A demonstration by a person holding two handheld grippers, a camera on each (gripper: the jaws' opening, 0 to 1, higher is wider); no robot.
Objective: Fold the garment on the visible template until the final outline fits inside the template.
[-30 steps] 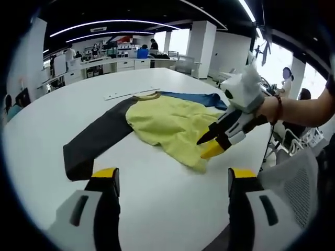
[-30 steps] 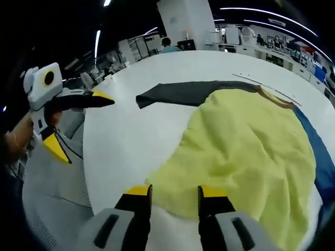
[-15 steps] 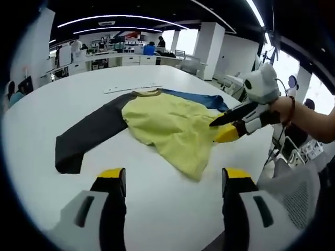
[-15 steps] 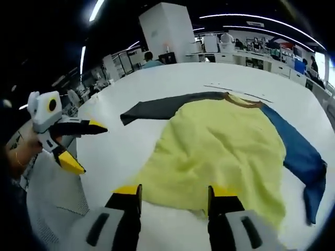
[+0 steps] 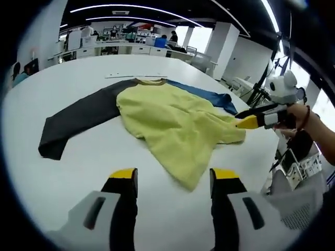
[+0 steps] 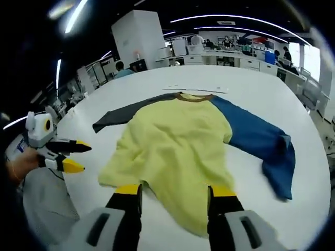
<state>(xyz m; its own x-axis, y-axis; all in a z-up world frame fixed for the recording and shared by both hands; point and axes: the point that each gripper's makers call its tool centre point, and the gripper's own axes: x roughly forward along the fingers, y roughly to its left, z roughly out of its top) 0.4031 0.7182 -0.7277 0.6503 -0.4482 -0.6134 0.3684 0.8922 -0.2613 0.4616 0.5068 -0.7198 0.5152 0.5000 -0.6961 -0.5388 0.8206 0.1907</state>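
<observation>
Garment point(image 6: 178, 141) spread on table point(image 5: 73, 162), both hand-held grippers point(image 5: 170, 180) point(image 6: 172, 194) apparently empty, jaws apart.

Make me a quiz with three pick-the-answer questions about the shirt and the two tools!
1. Where does the shirt lie?
A. on the white table
B. on a chair
C. on the floor

2. What colours are its two sleeves?
A. both yellow
B. red and green
C. dark grey and blue

3. What are the left tool and right tool doing?
A. both pinch the shirt
B. both open, holding nothing
C. one holds a cup

Answers: 1 A, the shirt is spread flat on the tabletop; 2 C, one sleeve of each colour flanks the yellow body; 3 B, a gap shows between each tool's jaws.
</observation>
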